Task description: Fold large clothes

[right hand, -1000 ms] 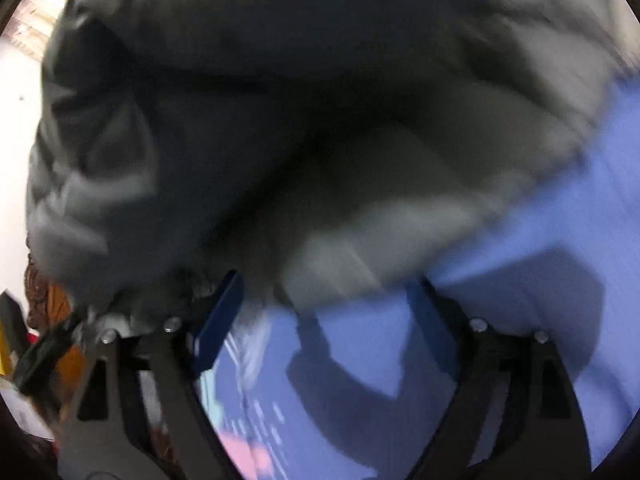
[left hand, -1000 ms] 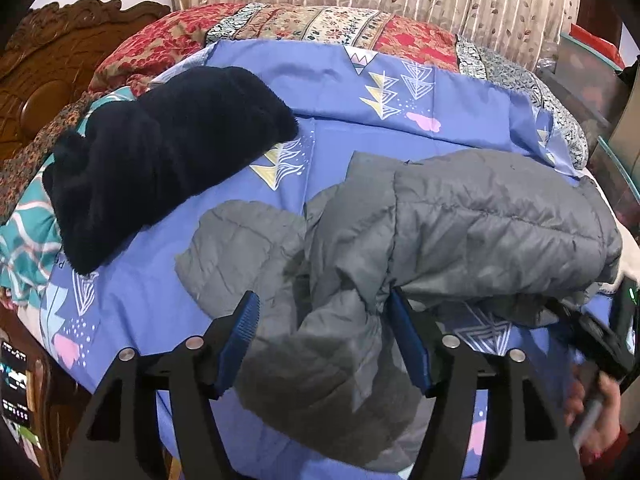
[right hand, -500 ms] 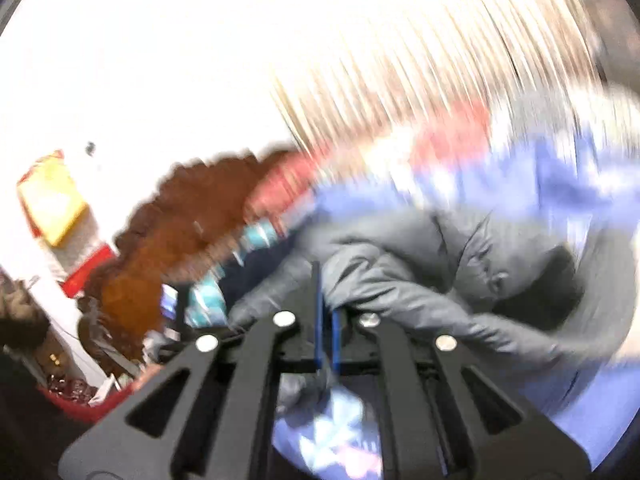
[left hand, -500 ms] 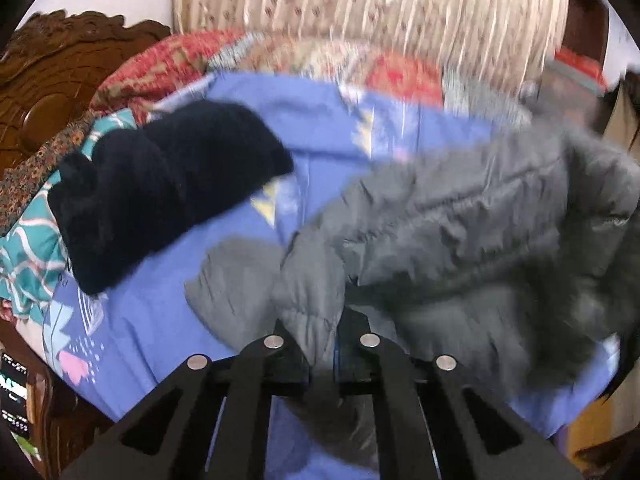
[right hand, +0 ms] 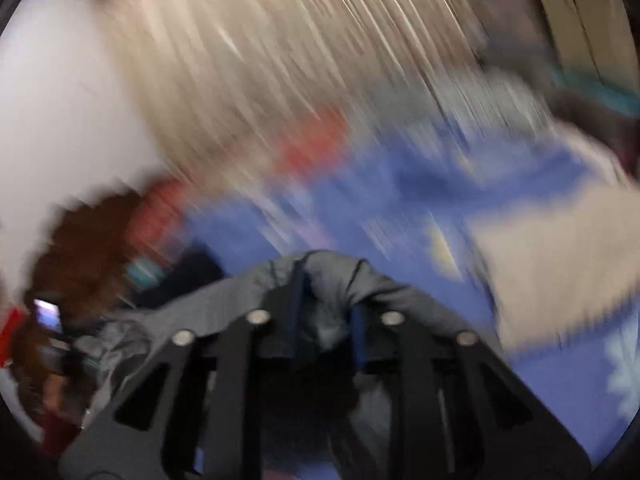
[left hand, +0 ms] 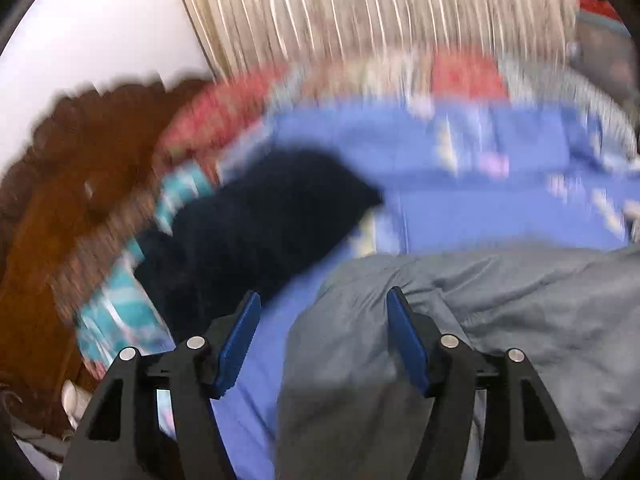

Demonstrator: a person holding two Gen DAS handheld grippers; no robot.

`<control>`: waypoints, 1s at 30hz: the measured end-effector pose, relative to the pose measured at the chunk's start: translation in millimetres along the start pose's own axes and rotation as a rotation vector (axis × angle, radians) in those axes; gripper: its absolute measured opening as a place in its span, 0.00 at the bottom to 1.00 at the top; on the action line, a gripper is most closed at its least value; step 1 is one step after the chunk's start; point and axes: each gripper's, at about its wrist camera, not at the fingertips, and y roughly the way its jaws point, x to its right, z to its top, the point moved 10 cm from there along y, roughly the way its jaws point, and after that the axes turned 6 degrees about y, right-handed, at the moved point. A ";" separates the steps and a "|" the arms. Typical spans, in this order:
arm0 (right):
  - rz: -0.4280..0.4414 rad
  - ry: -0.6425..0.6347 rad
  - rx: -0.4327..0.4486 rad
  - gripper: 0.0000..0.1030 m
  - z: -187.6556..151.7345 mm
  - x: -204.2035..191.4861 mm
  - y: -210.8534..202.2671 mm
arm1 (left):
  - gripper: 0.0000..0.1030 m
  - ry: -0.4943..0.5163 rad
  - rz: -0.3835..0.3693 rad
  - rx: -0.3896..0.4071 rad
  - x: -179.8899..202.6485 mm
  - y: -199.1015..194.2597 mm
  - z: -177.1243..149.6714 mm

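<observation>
A grey quilted jacket [left hand: 500, 312] lies on the blue patterned bedsheet [left hand: 480, 184]. My left gripper [left hand: 322, 332] is open, its blue pads [left hand: 404, 336] standing apart over the jacket's left edge, with cloth between them but not pinched. My right gripper [right hand: 326, 320] is shut on a fold of the grey jacket [right hand: 328, 280], which bunches up between its fingers. Both views are blurred by motion.
A black fleece garment [left hand: 256, 232] lies on the sheet to the left. A carved wooden headboard [left hand: 60, 184] stands at far left. A red patterned quilt [left hand: 224, 112] and striped curtain [left hand: 360, 12] are behind. A beige cloth [right hand: 560, 252] lies at right.
My left gripper has opened and let go of the jacket. The right gripper stays shut on the jacket, which now lies lower and flatter on the bed. Both cameras swung upward.
</observation>
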 end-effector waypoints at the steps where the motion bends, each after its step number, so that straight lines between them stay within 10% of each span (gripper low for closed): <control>1: -0.071 0.025 -0.069 0.36 -23.9 21.7 27.9 | 0.81 -0.003 -0.004 -0.027 0.5 8.1 -11.3; 7: 0.010 0.252 -0.125 0.52 -88.3 77.9 36.1 | 0.81 -0.066 -0.024 -0.051 -39.5 -4.9 -79.7; 14: 0.158 0.088 -0.069 0.61 -104.8 26.0 -36.9 | 0.91 0.248 0.071 0.299 -7.5 -93.6 -112.2; 18: 0.330 0.034 -0.253 0.66 -152.7 -24.3 -35.4 | 0.92 0.588 0.044 0.408 82.3 -90.4 -141.5; 26: 0.410 0.069 -0.619 0.69 -278.9 -85.6 33.5 | 0.92 0.813 0.008 0.462 178.5 -57.8 -171.4; 30: 0.637 0.143 -0.674 0.25 -272.7 -148.5 34.3 | 0.94 0.888 0.017 0.493 197.4 -48.6 -180.5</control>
